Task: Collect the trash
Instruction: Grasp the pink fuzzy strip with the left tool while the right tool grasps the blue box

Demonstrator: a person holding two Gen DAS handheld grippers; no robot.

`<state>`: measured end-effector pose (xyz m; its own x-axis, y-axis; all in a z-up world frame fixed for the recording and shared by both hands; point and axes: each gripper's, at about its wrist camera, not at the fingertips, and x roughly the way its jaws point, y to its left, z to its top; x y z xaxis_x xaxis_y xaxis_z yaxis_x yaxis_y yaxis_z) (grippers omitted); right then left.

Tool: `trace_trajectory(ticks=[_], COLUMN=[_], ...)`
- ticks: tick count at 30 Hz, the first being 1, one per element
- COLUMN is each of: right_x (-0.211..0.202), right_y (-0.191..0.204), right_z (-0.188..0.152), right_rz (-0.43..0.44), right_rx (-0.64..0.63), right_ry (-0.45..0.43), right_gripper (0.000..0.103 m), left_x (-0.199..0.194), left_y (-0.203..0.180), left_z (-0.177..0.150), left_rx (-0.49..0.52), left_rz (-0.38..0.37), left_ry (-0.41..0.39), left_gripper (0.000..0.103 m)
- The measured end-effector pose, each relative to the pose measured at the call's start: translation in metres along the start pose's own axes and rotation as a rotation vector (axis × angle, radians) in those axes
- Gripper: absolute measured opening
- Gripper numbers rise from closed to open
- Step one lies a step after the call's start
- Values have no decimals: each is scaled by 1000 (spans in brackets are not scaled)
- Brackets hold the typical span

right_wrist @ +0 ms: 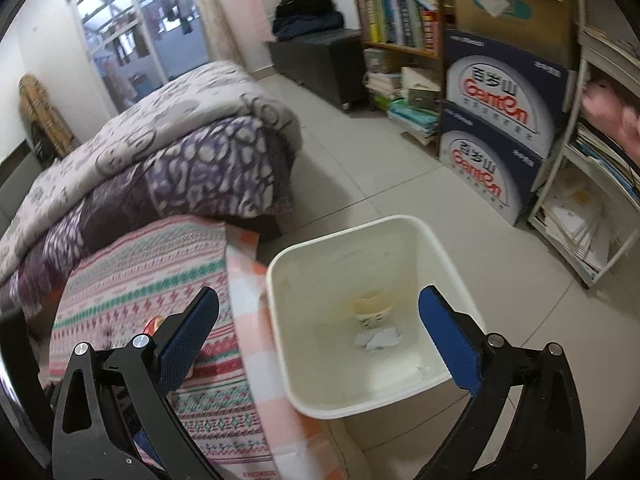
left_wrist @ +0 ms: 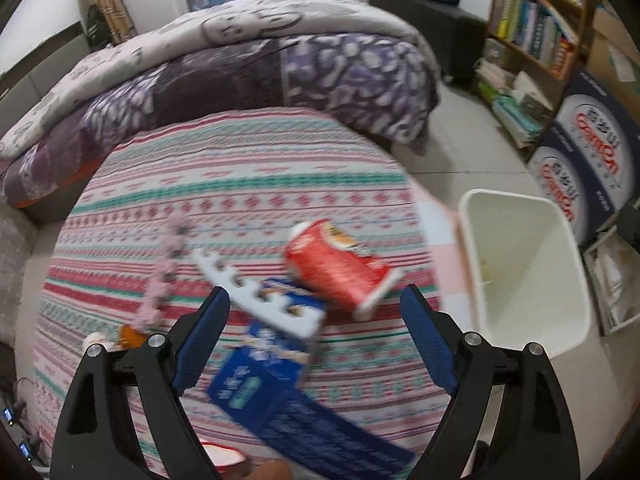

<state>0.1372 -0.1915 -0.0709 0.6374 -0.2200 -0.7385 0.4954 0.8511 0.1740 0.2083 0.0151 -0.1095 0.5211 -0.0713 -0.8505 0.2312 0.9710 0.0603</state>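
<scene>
On the striped bedspread (left_wrist: 240,200) lie a red crisp tube (left_wrist: 336,266), a torn blue carton (left_wrist: 272,372) and a pink bead string (left_wrist: 164,276). My left gripper (left_wrist: 316,300) hovers open over the carton and the tube, touching neither. A white bin (left_wrist: 524,276) stands on the floor to the right of the bed. My right gripper (right_wrist: 320,300) is open over the bin (right_wrist: 360,304), nothing between its fingers. Inside the bin lie a paper cup (right_wrist: 372,310) and a crumpled scrap (right_wrist: 378,338).
Folded quilts (left_wrist: 240,64) are piled at the far end of the bed. Stacked water boxes (right_wrist: 496,128) and bookshelves (right_wrist: 400,20) line the right wall. A small orange item (left_wrist: 132,334) and a red-rimmed cup (left_wrist: 224,454) lie near the bed's near edge. A hand (right_wrist: 616,116) shows at far right.
</scene>
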Motion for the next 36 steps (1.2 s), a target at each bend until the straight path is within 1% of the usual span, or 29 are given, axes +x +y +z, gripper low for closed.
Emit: trace_trajectory(ticks=[5,9,12,16,19,22,24,27,30,33,34,35,36], right_x=[6,11,15,17,17,20,24,29,34,42,46,49,53], right_y=[32,63,81,107,127,145,156,169,180,182,182,182,181], right_z=[-10,-23,-33,-50,-66,-83,-93,-111,-126,-135,-138,-139,-141], right_rz=[44,84,115,173,213,267,320,394,405,391,385,383,387], right_rx=[-61,-138,-184,-293,-425,-554,-615,-701,-772,-788,-786,-780,-765], right_ry=[31,58,87,132,158,208,265,349,388,425,439,453,478], right_gripper=[96,96,96,96,96,96,96,96,96,96,94,89,69], left_x=[7,13,23,41,61,80,93,103,110,113,114,113,112], left_y=[36,77,110,135,147,154,158,160,162,167,167,167,168], left_z=[-2,-6,-10,-10,-12,-12,-12,-11,-9,-5,-2,-1,-1], left_rx=[-21,-84,-136,-140,-133,-123,-130,-135,-138,-166,-165,-164,-166], left_rz=[63,104,113,120,105,97,87,62,45,15,17,14,6], left_ry=[42,83,114,150,209,254,284,299,301,289,283,277,268], left_gripper=[85,85,85,85,85,85,85,84,83,76,69,63,58])
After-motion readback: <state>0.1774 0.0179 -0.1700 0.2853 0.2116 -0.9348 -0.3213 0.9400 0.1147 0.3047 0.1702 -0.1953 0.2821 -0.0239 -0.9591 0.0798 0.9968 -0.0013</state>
